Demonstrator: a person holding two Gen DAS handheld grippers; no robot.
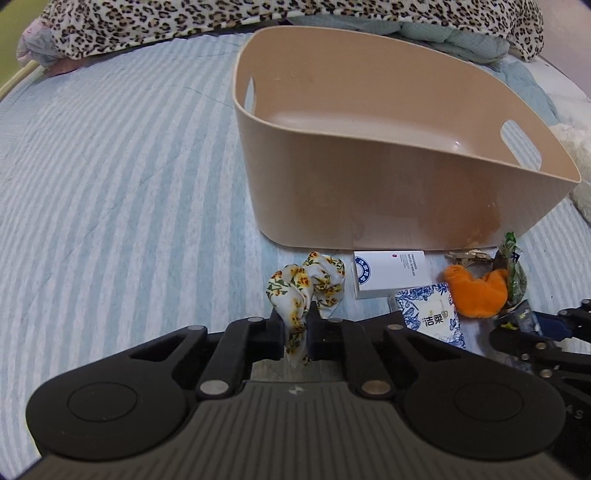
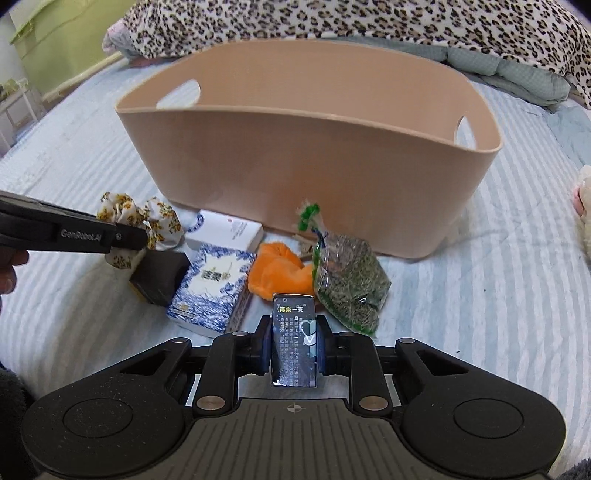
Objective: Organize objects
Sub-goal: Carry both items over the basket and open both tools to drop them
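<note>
A beige plastic bin (image 1: 388, 199) stands empty on the striped bed, also in the right wrist view (image 2: 295, 162). My left gripper (image 1: 296, 334) is shut on a floral scrunchie (image 1: 306, 284), in front of the bin; it also shows in the right wrist view (image 2: 147, 221). My right gripper (image 2: 294, 345) is shut on a small dark box (image 2: 294, 339) with printed text. On the bed before the bin lie a white box (image 1: 391, 273), a blue-patterned tissue pack (image 2: 212, 291), an orange plush (image 2: 277, 273) and a clear bag of green bits (image 2: 347, 280).
A dark brown box (image 2: 159, 277) lies left of the tissue pack. A leopard-print blanket (image 2: 369, 22) and a grey-green quilt (image 2: 517, 74) lie behind the bin. A fluffy white toy (image 2: 583, 206) sits at the right edge.
</note>
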